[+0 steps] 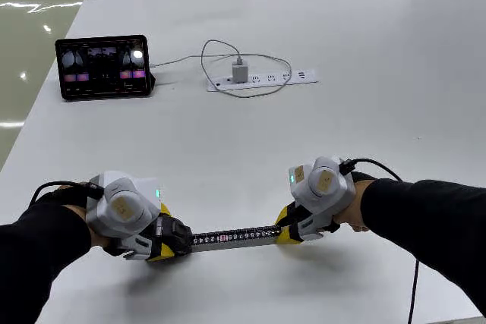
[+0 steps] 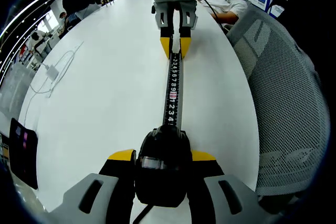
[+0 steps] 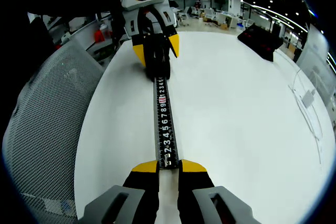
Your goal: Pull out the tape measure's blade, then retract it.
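In the head view, the left tongs pinch the black tape measure case low over the white counter. The right tongs are closed on the end of the blade, which spans the gap between them. A tablet and a power strip lie well apart.

In the left gripper view, the case sits squarely between the yellow tips and the blade runs straight away. Pulling in line with the case mouth, flat and untwisted, should avoid kinking.

In the right gripper view, the tips press on the blade's first numerals. Retraction likely goes best guided back slowly, not released. The case is the only holder here; any blade inside is hidden.
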